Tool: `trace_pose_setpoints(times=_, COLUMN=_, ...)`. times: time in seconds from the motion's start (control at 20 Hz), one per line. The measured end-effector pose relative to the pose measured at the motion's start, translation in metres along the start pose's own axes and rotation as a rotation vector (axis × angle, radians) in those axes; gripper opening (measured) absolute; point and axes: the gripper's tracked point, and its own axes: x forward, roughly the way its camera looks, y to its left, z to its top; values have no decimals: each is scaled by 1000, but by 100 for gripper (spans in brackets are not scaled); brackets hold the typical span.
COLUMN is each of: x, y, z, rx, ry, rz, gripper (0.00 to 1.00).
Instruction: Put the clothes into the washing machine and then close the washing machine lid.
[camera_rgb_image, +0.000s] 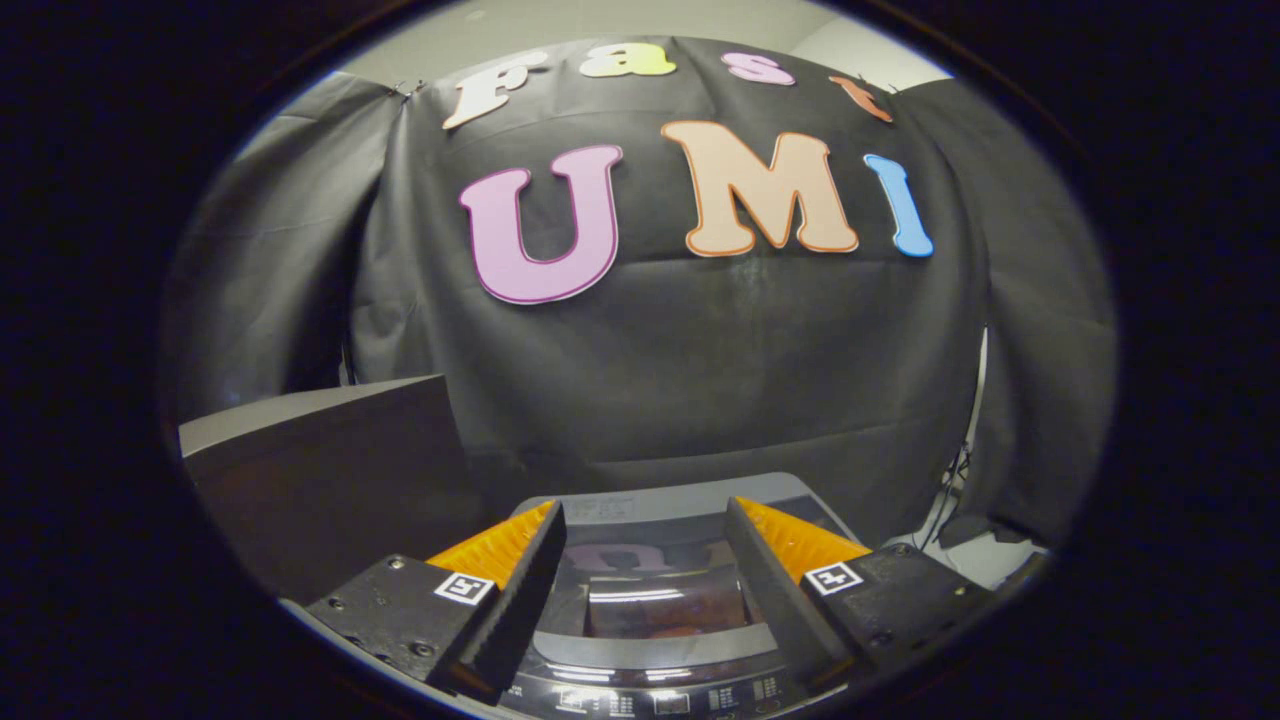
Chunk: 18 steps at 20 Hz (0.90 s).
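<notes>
The washing machine (655, 500) stands just below and ahead of my gripper (645, 520), seen from above its front. Its lid (660, 600) lies flat and closed, a dark glass pane that mirrors the booth. Something reddish shows dimly through the glass; I cannot tell what it is. The control panel (660, 695) runs along the near edge, under the fingers. My gripper hovers over the lid, open, with nothing between its fingers.
A dark box-like block with a pale top (320, 480) stands to the left of the machine. The black cloth wall hangs close behind the machine. A thin cable (950, 480) and pale floor (985, 555) lie to the right.
</notes>
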Motion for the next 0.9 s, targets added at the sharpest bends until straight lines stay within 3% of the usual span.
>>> trace_pose_setpoints(times=0.9, x=-77, y=27, z=-4, rx=-51, ry=34, rz=-4, gripper=97)
